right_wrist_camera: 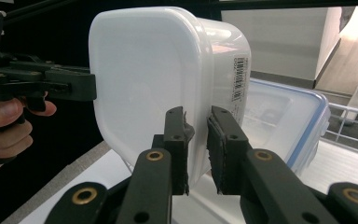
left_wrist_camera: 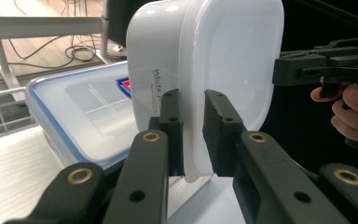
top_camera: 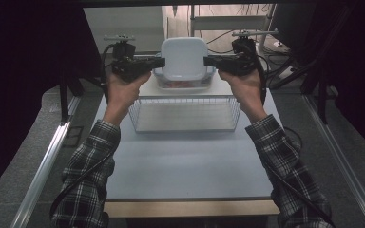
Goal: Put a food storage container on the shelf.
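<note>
Tongs, two: left, right, both clamped on one white tub

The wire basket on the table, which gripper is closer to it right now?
Neither, roughly: the left gripper and right gripper are level with each other, each shut on an opposite rim of the white container, raised beyond the wire basket, apart from it.

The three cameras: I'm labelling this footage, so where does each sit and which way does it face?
High view: above the table, looking forward and down; both plaid-sleeved forearms show.
Left gripper view: on the left gripper, facing along its jaws, clamped on the white lidded plastic container's rim.
Right gripper view: on the right gripper, gripping the opposite rim.
Both gripper views share the container and the blue-rimmed clear box.
</note>
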Tool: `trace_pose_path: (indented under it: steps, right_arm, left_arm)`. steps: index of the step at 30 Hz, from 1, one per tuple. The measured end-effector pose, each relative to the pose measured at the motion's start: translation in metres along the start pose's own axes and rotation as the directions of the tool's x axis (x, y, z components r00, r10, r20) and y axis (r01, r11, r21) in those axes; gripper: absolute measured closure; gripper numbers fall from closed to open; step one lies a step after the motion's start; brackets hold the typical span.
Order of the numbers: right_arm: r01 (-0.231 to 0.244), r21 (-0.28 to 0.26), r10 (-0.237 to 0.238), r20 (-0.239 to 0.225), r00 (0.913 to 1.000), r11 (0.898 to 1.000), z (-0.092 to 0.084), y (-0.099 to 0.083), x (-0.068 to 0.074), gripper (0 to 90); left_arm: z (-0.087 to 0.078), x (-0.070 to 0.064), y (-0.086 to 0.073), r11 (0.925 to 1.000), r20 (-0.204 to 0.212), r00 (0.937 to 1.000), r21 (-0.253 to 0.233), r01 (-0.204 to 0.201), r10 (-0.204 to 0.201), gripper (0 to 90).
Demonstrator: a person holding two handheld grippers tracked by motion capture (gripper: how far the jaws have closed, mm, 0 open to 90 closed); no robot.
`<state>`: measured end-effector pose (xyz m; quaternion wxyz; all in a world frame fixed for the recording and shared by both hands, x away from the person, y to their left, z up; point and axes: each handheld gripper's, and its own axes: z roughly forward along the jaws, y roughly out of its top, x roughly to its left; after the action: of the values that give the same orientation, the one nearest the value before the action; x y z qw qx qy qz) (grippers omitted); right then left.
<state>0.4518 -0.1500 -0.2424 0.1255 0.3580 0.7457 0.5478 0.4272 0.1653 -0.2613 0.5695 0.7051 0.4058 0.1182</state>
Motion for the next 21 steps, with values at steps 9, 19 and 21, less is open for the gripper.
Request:
trace_pose_path:
  steps: [9, 19, 21]
  right_arm:
    - [-0.008, 0.006, 0.008, 0.013, 0.9999, 1.0, 0.008, 0.005, -0.007, 76.2]
    - [0.003, 0.008, -0.004, 0.031, 0.9995, 1.0, 0.016, 0.009, -0.01, 67.7]
    - [0.001, 0.01, -0.001, 0.037, 0.9993, 1.0, 0.019, 0.01, -0.011, 66.6]
  left_arm:
    - [0.01, 0.008, 0.005, 0.9998, -0.014, 0.9998, 0.011, 0.016, -0.015, 77.2]
    - [0.018, 0.008, 0.01, 0.9999, -0.031, 0.9994, -0.004, -0.012, 0.012, 68.0]
    - [0.021, 0.008, 0.01, 0.9998, -0.046, 0.9988, 0.01, -0.017, 0.017, 66.9]
